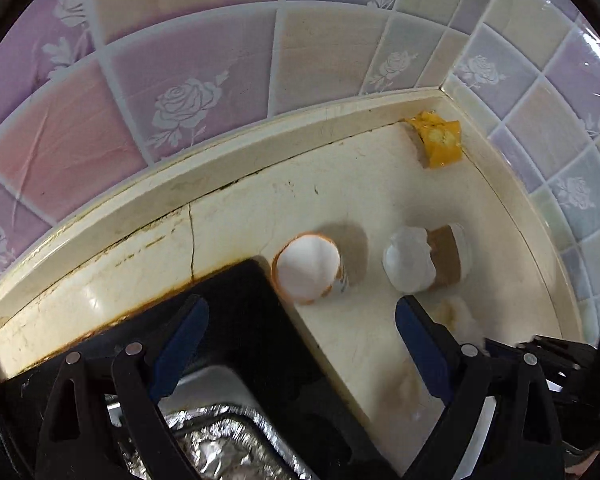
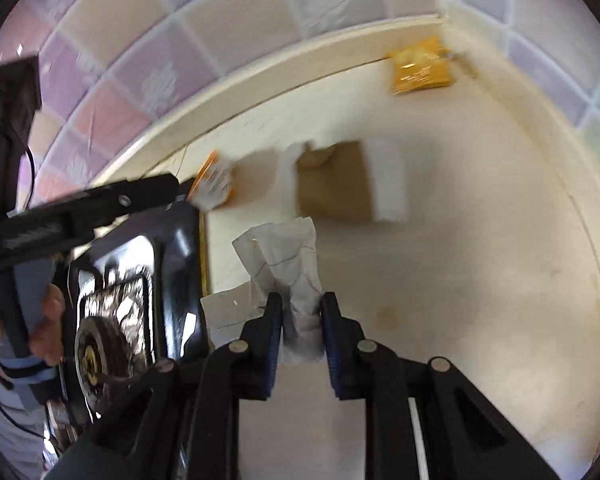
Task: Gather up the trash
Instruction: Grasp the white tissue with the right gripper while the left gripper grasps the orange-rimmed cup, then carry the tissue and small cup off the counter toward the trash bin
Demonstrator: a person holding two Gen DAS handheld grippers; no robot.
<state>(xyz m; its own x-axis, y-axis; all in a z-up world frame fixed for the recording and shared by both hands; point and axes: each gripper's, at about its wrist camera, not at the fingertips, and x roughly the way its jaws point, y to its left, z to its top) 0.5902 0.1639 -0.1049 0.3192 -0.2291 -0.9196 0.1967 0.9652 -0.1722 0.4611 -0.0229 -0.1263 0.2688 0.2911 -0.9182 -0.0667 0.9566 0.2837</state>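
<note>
Both grippers look the same: the left gripper [image 1: 300, 320] and right gripper [image 2: 301, 316] have matte black linkage arms with round silver pivot pins and dark blue pads on the fingers [image 2: 274, 332]. At 9 o'clock in the right wrist view, a hand [image 2: 46, 328] grips a blue-grey handle with a thin black cable trailing.

Trash scattered on the corner surface [image 1: 360, 184].
Wrapper [image 1: 436, 138] upper right in the corner; cup [image 1: 306, 268] centre, sleeved cup [image 1: 424, 264] right of it, stove [image 1: 236, 312] lower left.
</note>
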